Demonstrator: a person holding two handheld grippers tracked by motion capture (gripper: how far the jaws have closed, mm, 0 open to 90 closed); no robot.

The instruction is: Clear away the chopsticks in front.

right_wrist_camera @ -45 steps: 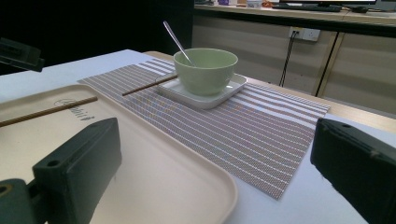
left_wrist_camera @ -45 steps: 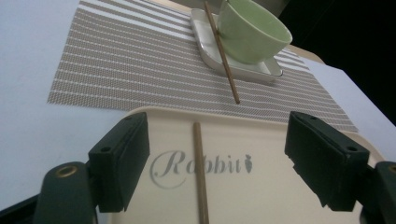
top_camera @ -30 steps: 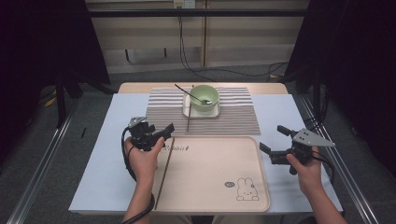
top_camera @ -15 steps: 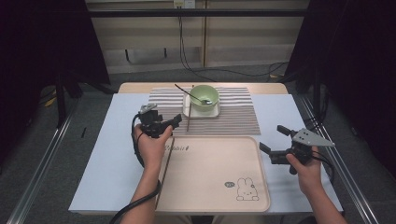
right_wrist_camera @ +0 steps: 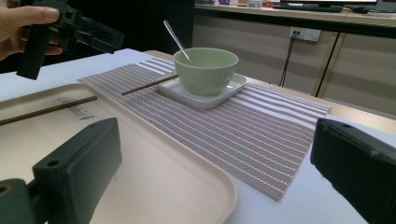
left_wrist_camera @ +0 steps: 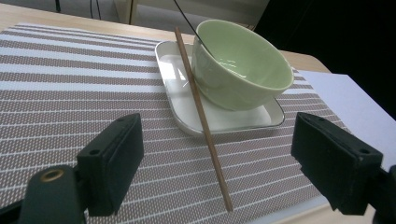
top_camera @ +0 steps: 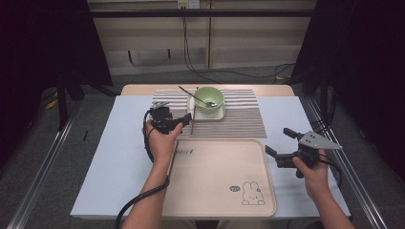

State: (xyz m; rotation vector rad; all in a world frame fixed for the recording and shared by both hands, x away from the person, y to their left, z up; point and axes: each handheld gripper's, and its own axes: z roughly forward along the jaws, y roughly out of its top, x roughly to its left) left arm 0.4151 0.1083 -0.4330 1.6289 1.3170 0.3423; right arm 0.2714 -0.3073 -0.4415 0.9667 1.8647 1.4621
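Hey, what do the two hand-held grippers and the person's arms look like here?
Both are black with two blocky jaws. The left hand-held gripper trails a thick black cable along a bare, sleeveless forearm. The right hand-held gripper carries a grey three-cornered plate on top, with a thinner black cable.

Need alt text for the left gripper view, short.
Open black left gripper jaws frame a thin brown wooden chopstick that leans on a white square plate holding a pale green ceramic bowl, all on a brown-and-white striped placemat.
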